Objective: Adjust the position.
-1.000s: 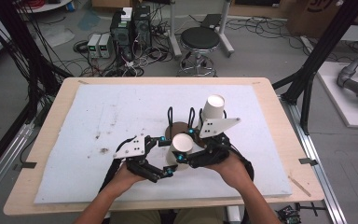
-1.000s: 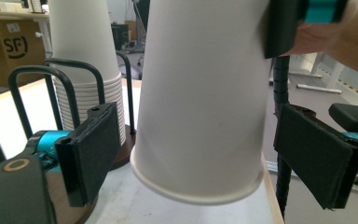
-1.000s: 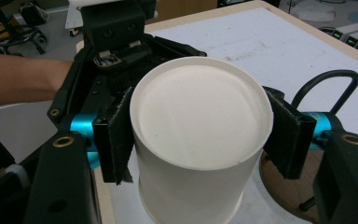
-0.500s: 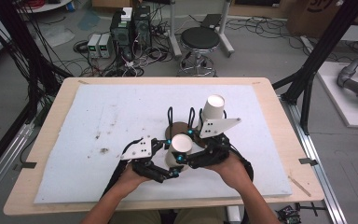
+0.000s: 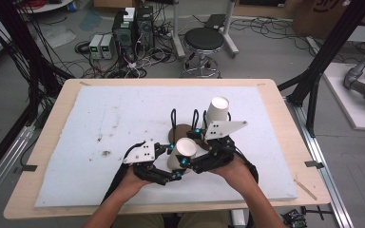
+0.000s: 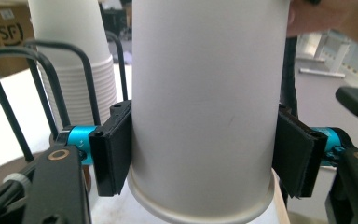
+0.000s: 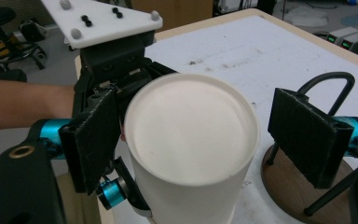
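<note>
While the left gripper (image 5: 175,167) sits at the near middle of the white mat (image 5: 100,123) in the high view, its jaws have just been closing and now clamp the paper cup (image 5: 182,153) from both sides. Seen in the left gripper view, the two black pads (image 6: 114,147) press flat against the cup's (image 6: 205,107) wall, just inside its rolled rim, and the cup hangs upside down with the rim toward the mat. Behind it in that view stands the cup stack (image 6: 77,65), nested inside the black wire loops of the holder (image 6: 37,79).

Moving right in the high view, the upturned cup lies between the two grippers, just in front of the holder's round brown base (image 5: 183,134), with the cup stack (image 5: 216,112) leaning up behind it. Right of the cup, the right gripper (image 5: 195,162) has just been opening its jaws. From the right gripper view, its pads (image 7: 307,135) stand wide on either side of the cup's (image 7: 191,135) flat bottom, the right one clearly apart from it, the left one near but not pressing.
</note>
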Demonstrator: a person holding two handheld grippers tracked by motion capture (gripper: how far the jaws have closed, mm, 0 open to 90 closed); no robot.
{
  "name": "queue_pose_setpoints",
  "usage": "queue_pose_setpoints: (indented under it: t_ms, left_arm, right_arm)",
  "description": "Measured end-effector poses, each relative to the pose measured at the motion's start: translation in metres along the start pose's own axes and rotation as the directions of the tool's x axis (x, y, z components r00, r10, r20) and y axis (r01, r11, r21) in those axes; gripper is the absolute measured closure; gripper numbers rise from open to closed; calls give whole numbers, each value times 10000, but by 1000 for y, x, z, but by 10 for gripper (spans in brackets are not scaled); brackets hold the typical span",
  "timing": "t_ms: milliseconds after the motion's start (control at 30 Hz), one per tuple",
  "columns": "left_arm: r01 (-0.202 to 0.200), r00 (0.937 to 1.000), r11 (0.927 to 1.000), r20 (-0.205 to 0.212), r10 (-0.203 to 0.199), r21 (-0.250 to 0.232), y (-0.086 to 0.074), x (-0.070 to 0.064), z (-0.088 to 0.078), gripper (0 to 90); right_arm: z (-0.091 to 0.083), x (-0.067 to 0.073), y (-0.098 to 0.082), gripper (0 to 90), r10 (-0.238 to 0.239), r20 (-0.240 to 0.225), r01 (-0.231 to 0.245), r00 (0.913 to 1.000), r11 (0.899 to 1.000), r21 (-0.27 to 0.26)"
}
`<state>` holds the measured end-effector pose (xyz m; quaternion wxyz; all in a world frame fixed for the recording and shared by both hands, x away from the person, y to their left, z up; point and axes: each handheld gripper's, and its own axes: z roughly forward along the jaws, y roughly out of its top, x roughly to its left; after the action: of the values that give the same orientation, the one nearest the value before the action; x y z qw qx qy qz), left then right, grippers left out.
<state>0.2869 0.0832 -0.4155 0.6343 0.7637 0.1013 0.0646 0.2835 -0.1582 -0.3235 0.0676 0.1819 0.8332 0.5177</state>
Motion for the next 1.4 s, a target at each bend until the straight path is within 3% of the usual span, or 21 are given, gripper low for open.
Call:
queue_pose_setpoints:
  t_ms: [200,367,400,433,467,500,600,633,667,700,733,767,833,1000,1033,1067,1133,1233,1267,1400]
  left_arm:
    - [45,10000,9981,-41,-43,615,5,3,-5,306]
    - [-277,9996,9836,64,270,1783,19,4,-11,308]
    - [-277,9996,9836,64,270,1783,19,4,-11,308]
    - [-443,9990,9746,134,424,2194,24,5,-12,308]
    - [-443,9990,9746,134,424,2194,24,5,-12,308]
    - [-567,9983,9609,241,521,2709,30,6,-13,308]
    - [-743,9970,9406,467,623,3312,36,7,-12,309]
    - [-804,9963,9340,566,647,3480,38,8,-12,308]
    - [-804,9963,9340,566,647,3480,38,8,-12,308]
    - [-916,9947,9214,774,672,3776,41,8,-11,308]
    - [-916,9947,9214,774,672,3776,41,8,-11,308]
    - [-969,9939,9168,865,685,3875,43,8,-11,308]
    - [-1197,9909,9004,1071,820,4183,47,9,-11,308]
    - [-1362,9882,8882,1231,907,4387,50,8,-10,308]
    - [-1562,9850,8765,1372,1043,4553,52,7,-10,308]
    - [-1562,9850,8765,1372,1043,4553,52,7,-10,308]
    - [-1700,9824,8663,1492,1119,4698,56,6,-9,308]
    - [-1721,9814,8660,1574,1098,4695,57,5,-8,308]
    - [-1830,9789,8596,1696,1143,4770,58,4,-7,308]
    - [-1915,9774,8480,1749,1188,4942,55,2,-5,308]
  right_arm:
    - [-7,0,0,176,-397,-262,396,9989,9992,-29]
    - [-12,-4,0,176,-796,-313,805,9963,9964,271]
    - [-12,-4,0,176,-796,-313,805,9963,9964,271]
    - [-13,-6,0,176,-1066,-366,1083,9936,9929,490]
    - [-13,-6,0,176,-1066,-366,1083,9936,9929,490]
    - [-13,-7,0,176,-1369,-278,1387,9902,9871,799]
    - [-13,-8,0,176,-1528,-443,1567,9873,9819,1063]
    - [-13,-9,1,176,-1594,-549,1647,9857,9800,1115]
    - [-13,-9,1,176,-1594,-549,1647,9857,9800,1115]
    - [-13,-9,3,176,-1733,-787,1819,9817,9759,1207]
    - [-13,-9,4,176,-1755,-881,1858,9805,9742,1282]
    - [-13,-9,4,176,-1755,-881,1858,9805,9742,1282]
    - [-10,-9,4,176,-1905,-1206,2088,9742,9643,1627]
    - [-7,-11,4,176,-2033,-1400,2278,9691,9548,1908]
    - [-5,-10,4,176,-2089,-1500,2369,9664,9500,2036]
    - [-5,-10,4,176,-2106,-1504,2391,9659,9487,2071]
    - [-4,-9,5,176,-2165,-1598,2480,9631,9447,2144]
    - [-1,-7,5,176,-2261,-1738,2623,9585,9383,2256]
    - [-1,-6,5,176,-2276,-1765,2647,9576,9370,2280]
    - [5,-4,4,176,-2307,-1932,2748,9537,9293,2469]
